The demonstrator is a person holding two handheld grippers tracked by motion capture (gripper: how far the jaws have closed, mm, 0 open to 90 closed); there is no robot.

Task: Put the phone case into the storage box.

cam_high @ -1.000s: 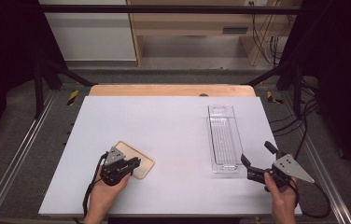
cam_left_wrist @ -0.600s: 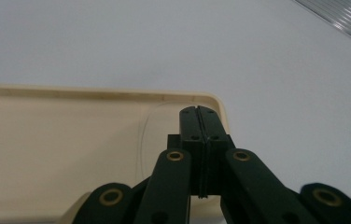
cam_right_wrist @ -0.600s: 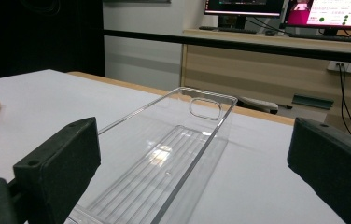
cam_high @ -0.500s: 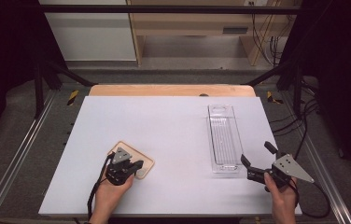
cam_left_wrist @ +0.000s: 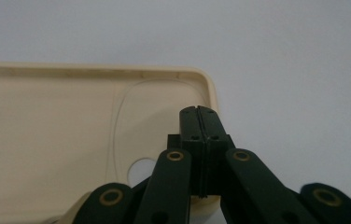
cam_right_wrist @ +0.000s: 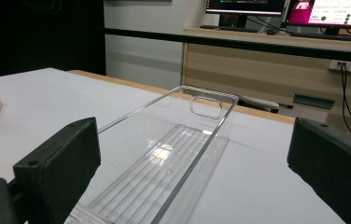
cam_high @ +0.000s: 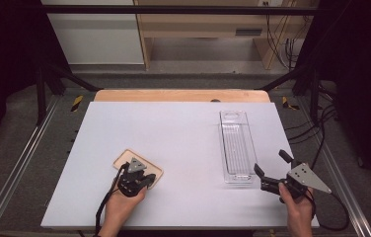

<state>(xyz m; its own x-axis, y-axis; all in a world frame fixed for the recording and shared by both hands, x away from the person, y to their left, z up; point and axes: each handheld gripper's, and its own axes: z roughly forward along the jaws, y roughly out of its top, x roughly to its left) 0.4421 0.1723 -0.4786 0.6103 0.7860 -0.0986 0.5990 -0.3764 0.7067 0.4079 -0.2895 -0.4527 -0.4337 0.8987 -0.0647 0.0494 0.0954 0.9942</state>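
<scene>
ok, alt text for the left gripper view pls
The left gripper has its two black jaws pressed shut on the rim of a shallow cream tray, near a rounded corner. The tray has a round hole in its floor and lies on a white table.

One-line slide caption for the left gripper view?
Left gripper, jaws shut, poised over the corner of a cream tray on the white table.

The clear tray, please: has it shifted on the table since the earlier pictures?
No. The clear tray lies where it did, equally near the table's right edge.
</scene>
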